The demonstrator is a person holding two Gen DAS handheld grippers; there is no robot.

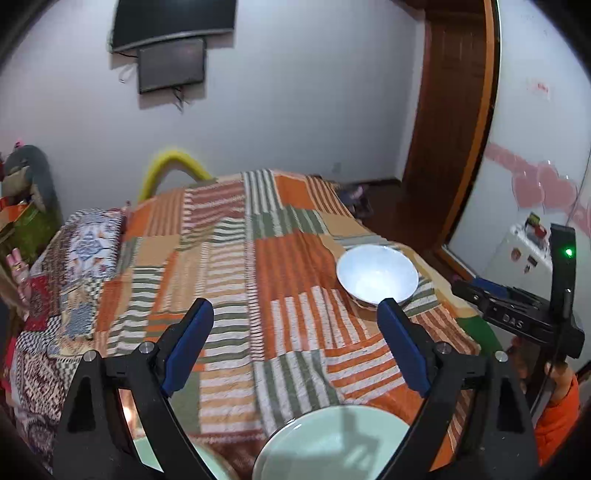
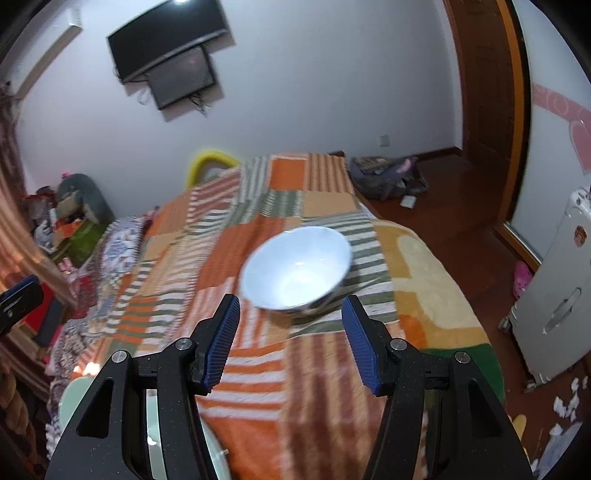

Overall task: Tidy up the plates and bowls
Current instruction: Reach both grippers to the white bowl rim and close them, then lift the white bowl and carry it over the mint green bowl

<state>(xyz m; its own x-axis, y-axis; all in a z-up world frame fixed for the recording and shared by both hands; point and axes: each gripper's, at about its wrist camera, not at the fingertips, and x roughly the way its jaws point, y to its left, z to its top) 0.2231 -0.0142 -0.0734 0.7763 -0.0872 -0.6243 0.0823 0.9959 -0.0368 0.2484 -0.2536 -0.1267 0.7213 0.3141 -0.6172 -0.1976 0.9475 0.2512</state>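
Note:
A white bowl (image 1: 377, 274) sits upright on the striped bedspread (image 1: 236, 258) near the bed's right edge; it also shows in the right wrist view (image 2: 295, 267), blurred. A pale green plate (image 1: 332, 443) lies at the near edge, below my left gripper (image 1: 295, 332), which is open and empty above the bed. A second pale green plate edge (image 1: 207, 461) shows at the lower left. My right gripper (image 2: 290, 321) is open and empty, just short of the bowl. Pale green plates (image 2: 155, 443) lie under its left finger. The right gripper's body (image 1: 524, 317) shows at right.
The bed's right edge drops to a wooden floor (image 2: 443, 221) with a bag (image 2: 388, 177). A white fridge (image 2: 554, 295) stands at right. Patterned pillows (image 1: 88, 243) lie at the bed's left. A TV (image 1: 173, 22) hangs on the far wall.

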